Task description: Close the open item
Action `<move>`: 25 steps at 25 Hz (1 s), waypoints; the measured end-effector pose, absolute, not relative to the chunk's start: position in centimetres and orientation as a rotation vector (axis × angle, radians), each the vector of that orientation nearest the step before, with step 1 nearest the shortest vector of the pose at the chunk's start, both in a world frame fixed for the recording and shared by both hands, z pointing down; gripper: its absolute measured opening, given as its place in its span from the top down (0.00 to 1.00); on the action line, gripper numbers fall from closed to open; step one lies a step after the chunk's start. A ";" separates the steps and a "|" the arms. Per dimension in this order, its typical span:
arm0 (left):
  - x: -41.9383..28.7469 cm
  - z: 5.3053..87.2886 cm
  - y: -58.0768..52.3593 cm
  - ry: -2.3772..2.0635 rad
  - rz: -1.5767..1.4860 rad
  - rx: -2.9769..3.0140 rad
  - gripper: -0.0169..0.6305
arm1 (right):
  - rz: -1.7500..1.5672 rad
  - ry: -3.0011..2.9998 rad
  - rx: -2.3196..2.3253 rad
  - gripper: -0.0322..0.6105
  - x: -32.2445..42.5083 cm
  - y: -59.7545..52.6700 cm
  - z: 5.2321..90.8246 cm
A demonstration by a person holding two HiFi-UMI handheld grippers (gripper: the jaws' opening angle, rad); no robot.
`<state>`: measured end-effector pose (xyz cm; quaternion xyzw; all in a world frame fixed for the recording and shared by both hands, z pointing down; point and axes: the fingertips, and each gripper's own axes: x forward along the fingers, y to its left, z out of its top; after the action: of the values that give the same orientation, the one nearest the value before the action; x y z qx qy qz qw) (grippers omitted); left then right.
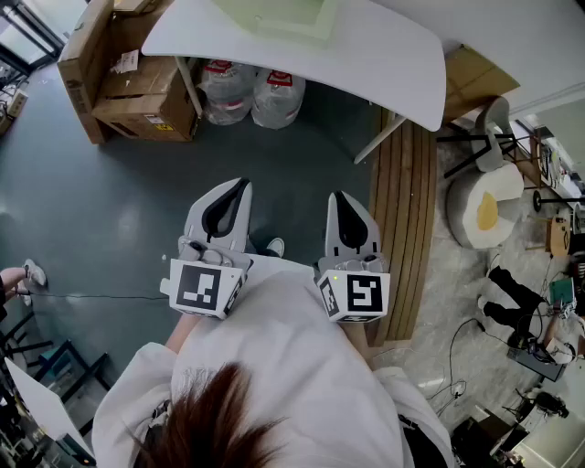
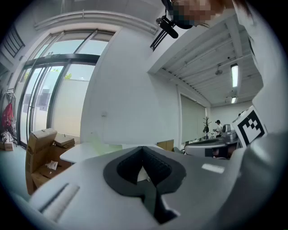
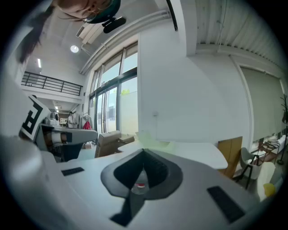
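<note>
While the left gripper (image 1: 236,190) and right gripper (image 1: 340,201) have jaws closed, empty, a table (image 1: 384,55) and boxes (image 1: 137,91) stand ahead.

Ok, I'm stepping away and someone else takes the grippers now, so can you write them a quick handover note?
Left gripper: jaws shut, empty, held level in front of the body.
Right gripper: jaws shut, empty, beside the left one.
Job's thing: a pale green flat item lies on the white round-cornered table ahead, well beyond both grippers. Neither touches it, and these views do not show how far it stands open.
Done: nothing yet.
Left: step up to the table, reach the item and close it.
</note>
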<state>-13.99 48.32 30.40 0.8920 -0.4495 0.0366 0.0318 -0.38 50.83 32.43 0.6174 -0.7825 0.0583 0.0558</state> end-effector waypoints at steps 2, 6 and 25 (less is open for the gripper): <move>-13.9 30.6 48.5 -1.371 0.133 2.715 0.96 | 0.173 -2.376 1.865 0.94 -0.5 50.8 32.3; -13.6 30.6 48.9 -1.361 0.144 2.692 0.96 | 0.170 -2.375 1.856 0.94 -0.3 50.9 32.2; -13.4 30.1 49.2 -1.399 0.110 2.756 0.96 | 0.137 -2.464 1.821 0.93 -0.6 51.6 31.6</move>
<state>-13.39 49.17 30.12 0.8909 -0.4522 0.0355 0.0243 -0.57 51.57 31.56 0.5932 -0.8029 0.0445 0.0373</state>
